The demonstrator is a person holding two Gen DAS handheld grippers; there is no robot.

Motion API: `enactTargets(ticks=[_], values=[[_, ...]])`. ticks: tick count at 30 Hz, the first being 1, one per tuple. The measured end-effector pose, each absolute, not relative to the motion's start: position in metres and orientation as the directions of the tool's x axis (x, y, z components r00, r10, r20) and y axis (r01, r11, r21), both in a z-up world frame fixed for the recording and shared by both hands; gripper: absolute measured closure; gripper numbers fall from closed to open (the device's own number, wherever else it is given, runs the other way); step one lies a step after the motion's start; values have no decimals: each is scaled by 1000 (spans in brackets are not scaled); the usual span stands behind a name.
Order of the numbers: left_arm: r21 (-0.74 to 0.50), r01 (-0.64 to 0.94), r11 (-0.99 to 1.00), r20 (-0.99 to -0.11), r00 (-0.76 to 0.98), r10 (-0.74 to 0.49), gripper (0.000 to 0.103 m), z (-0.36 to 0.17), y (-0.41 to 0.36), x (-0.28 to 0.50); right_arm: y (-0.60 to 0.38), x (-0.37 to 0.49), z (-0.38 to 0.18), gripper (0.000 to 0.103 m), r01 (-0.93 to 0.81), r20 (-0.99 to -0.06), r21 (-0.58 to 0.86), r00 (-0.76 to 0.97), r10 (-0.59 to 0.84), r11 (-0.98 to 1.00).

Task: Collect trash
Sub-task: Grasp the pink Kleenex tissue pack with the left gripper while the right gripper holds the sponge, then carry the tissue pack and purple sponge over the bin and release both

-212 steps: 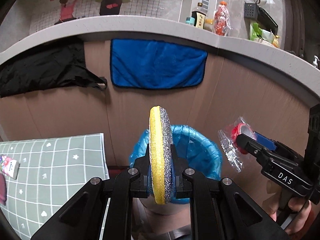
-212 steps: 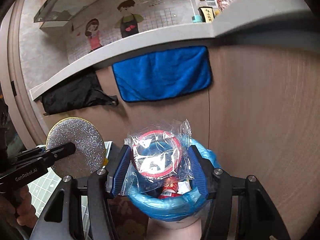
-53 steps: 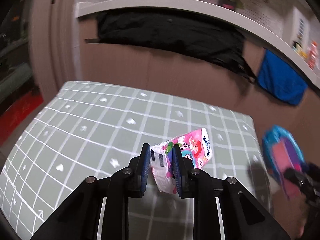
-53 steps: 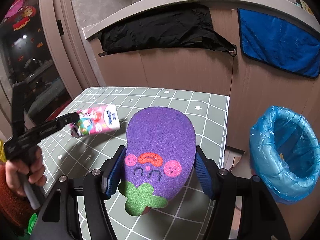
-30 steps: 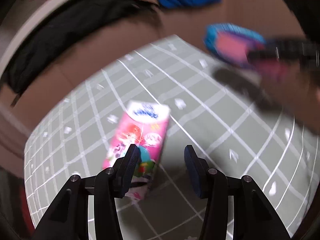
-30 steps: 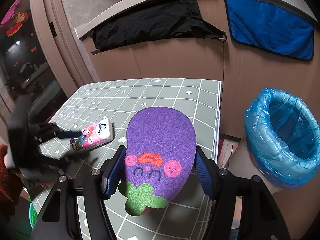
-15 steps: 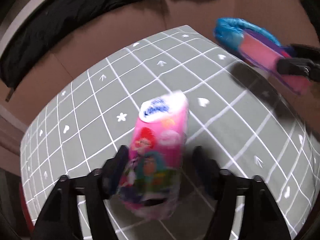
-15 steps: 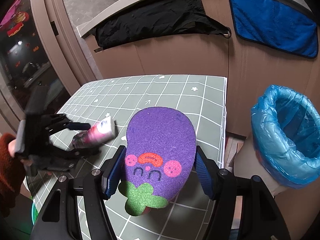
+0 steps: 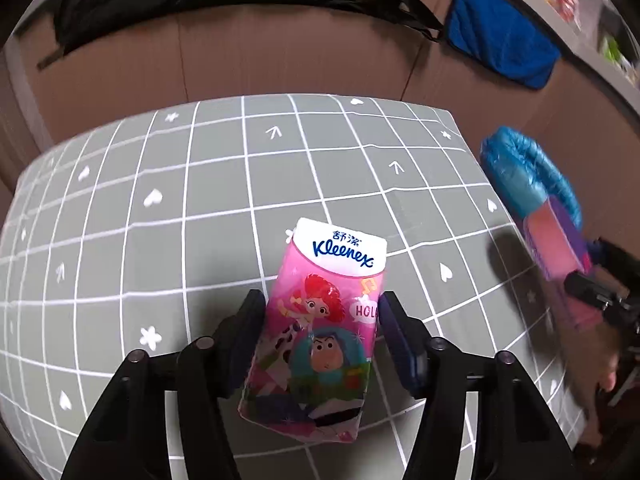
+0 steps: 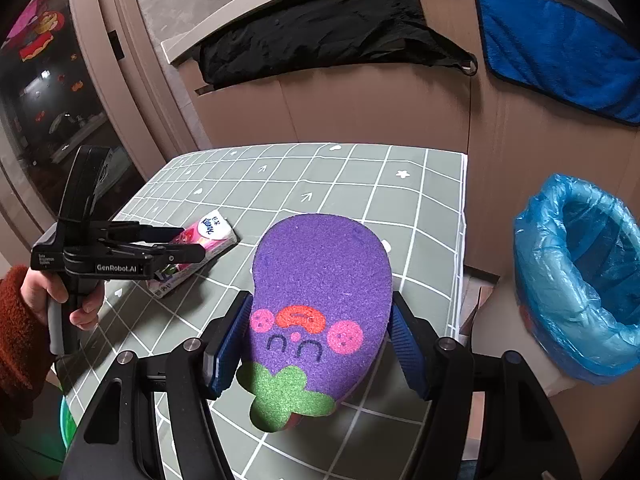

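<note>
Left gripper (image 9: 322, 326): jaws set against both long sides of the tissue pack (image 9: 320, 330), at its lower half; whether they press it firmly cannot be told.
Right gripper (image 10: 320, 342): closed on the purple sponge (image 10: 320, 308), gripped by its side edges, face up.
Tissue pack: pink printed wrapper with a white top; in the right wrist view it sits low over the checked tablecloth (image 9: 200, 184), near the left edge, touching or just above.
Bin (image 10: 580, 276): lined with a blue bag, standing off the table's right side, well apart from the pack.
Handling, pack: probably light, soft and squashy, with a slick film; best pinched across the narrow middle.
Handling, sponge: likely light, springy, rough-faced and not fragile.
</note>
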State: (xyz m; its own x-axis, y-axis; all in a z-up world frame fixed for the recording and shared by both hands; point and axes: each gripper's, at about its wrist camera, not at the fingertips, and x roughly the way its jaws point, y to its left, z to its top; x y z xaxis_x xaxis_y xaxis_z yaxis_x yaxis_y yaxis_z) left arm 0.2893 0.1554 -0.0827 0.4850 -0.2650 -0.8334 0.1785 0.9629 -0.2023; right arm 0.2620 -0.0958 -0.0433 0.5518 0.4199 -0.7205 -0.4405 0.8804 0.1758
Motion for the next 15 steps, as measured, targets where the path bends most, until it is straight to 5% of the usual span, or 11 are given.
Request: enactTargets(ticks=[9,15], values=[[-186,66,980,-792,581,-189,57,-63,154,280,-91,260,-39,40,-451,-720,160,556,416,878],[-165,54,985,-664,732,-151,58,-4,128,250,-96,261,-2,40,-464,-650,126,629,426,877]])
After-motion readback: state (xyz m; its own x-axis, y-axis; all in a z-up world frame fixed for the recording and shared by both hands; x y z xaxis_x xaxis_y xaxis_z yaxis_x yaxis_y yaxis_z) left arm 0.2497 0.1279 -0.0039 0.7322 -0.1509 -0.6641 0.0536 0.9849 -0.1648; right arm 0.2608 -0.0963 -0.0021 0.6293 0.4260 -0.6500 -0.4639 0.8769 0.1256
